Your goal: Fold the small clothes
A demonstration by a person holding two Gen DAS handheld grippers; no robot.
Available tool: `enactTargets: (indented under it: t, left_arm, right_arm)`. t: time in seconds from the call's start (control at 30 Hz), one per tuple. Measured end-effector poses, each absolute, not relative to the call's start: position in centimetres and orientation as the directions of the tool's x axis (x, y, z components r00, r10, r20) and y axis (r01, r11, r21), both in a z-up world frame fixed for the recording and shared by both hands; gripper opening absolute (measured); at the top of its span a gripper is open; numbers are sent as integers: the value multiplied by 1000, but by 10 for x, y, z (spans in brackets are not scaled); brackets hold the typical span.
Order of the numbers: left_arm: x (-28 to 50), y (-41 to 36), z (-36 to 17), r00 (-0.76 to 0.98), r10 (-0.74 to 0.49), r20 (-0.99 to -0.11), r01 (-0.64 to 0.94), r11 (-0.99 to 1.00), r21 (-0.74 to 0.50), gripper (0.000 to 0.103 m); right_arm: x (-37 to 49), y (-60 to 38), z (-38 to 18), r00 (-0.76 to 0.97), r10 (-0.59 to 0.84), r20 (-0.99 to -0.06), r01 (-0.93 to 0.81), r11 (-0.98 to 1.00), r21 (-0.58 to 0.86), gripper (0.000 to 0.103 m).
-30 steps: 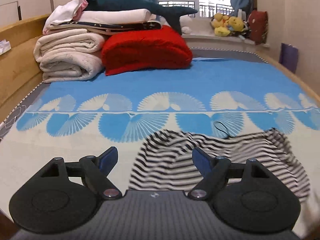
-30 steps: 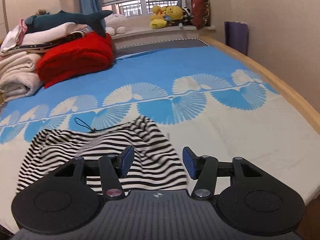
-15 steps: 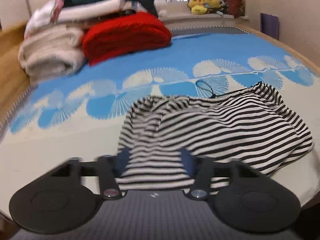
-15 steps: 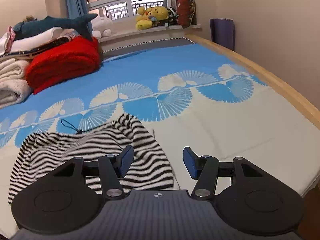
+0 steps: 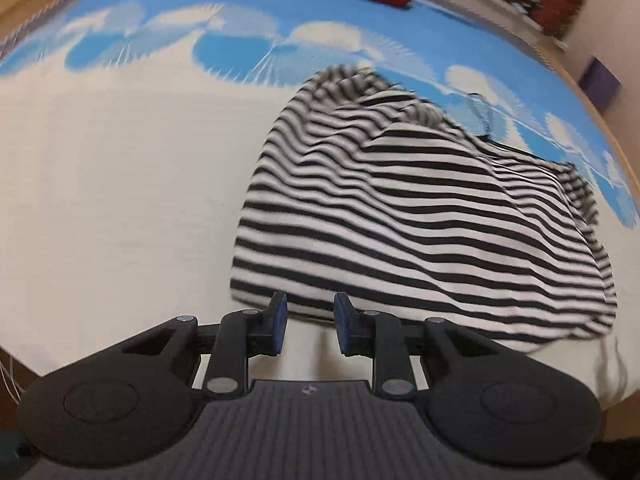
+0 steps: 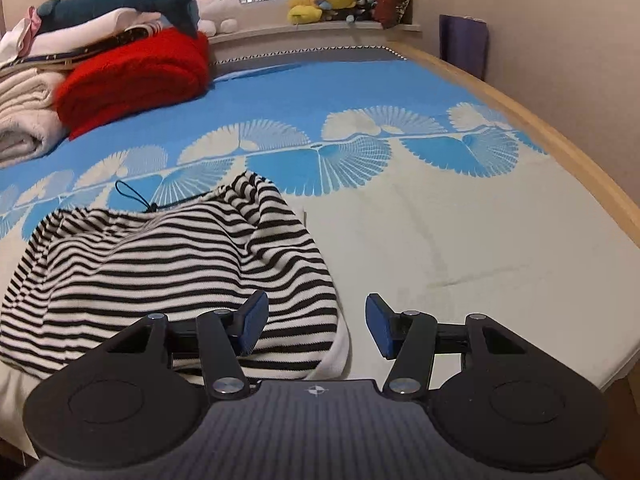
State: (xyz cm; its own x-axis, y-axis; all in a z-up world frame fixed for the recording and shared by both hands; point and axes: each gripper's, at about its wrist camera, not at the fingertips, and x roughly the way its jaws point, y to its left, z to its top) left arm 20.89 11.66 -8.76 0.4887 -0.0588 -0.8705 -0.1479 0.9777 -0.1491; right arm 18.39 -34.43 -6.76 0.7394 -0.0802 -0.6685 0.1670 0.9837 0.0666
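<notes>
A black-and-white striped garment (image 5: pixel 420 220) lies crumpled on the bed, with a black drawstring loop (image 5: pixel 480 110) at its far edge. My left gripper (image 5: pixel 308 316) is partly closed but still open, its blue pads just short of the garment's near left hem, holding nothing. In the right wrist view the same garment (image 6: pixel 160 264) lies at lower left. My right gripper (image 6: pixel 316 320) is wide open and empty over the garment's near right corner; its left pad is above the cloth.
The bed has a blue and cream fan-pattern cover (image 6: pixel 440 220) with a wooden side rail (image 6: pixel 560 140) on the right. A red blanket (image 6: pixel 132 76), folded white bedding (image 6: pixel 24 120), a plush shark (image 6: pixel 120 2) and soft toys (image 6: pixel 320 0) are at the far end.
My left gripper has narrowed its opening, tilted down and come up to the garment's near hem. My right gripper stayed open and shifted slightly over the garment's right corner.
</notes>
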Motion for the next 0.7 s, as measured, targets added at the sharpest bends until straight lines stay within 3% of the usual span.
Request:
enactTargets:
  t: [0.43,0.53,0.6,0.7]
  left_arm:
    - [223,125,-97,467,-58,-882,-201,965,-170,32]
    - [226,132,-98,462,-76,-883,-232,951,-204,41]
    - [228,142,-100,458,-102,-883,-286,924,-255,58]
    - [231,162,-109,433,-162,-887,-392,852,-347,63]
  right_arm:
    - [186,-354,-72,732,-86,-676,164,985,52,56]
    - [187,-351,-73,729,-87,-679,157,987,42,56]
    - [187,-349,-73,728,-88,-680,152,988,35,56]
    - [188,-348,-74,726,-88,-682,150,988,32,56]
